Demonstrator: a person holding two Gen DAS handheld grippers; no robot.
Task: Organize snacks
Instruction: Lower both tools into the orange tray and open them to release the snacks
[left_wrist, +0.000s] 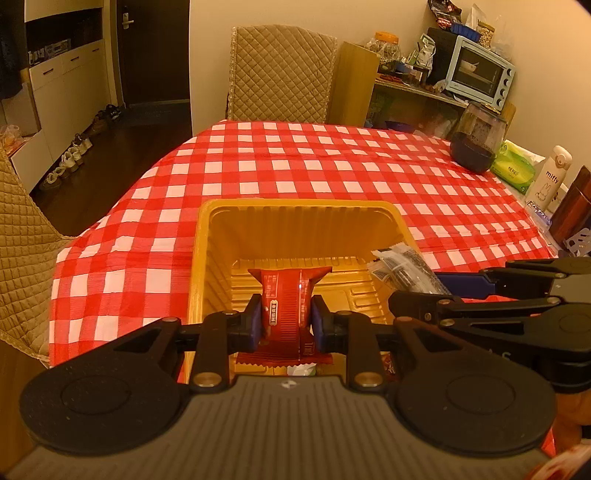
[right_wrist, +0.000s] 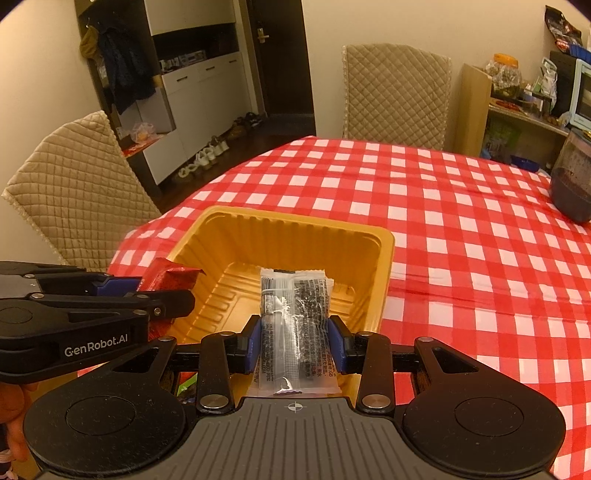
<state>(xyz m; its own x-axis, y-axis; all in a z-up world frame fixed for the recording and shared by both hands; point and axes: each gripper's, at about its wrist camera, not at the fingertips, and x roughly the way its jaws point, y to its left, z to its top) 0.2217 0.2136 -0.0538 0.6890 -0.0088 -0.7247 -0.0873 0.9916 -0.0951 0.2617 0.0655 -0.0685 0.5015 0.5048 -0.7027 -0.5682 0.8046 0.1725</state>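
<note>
Gripping: left claw (left_wrist: 286, 319) red packet (left_wrist: 286, 295) | right claw (right_wrist: 295, 341) clear packet (right_wrist: 293, 325) | checkered tablecloth (left_wrist: 332, 166)

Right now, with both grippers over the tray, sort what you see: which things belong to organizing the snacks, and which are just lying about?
Part of the job:
- red snack packet, held by the left gripper
- clear snack packet, held by the right gripper
- yellow tray

Just lying about:
- dark glass jar
- green tissue pack
- white Miffy bottle
- toaster oven
</note>
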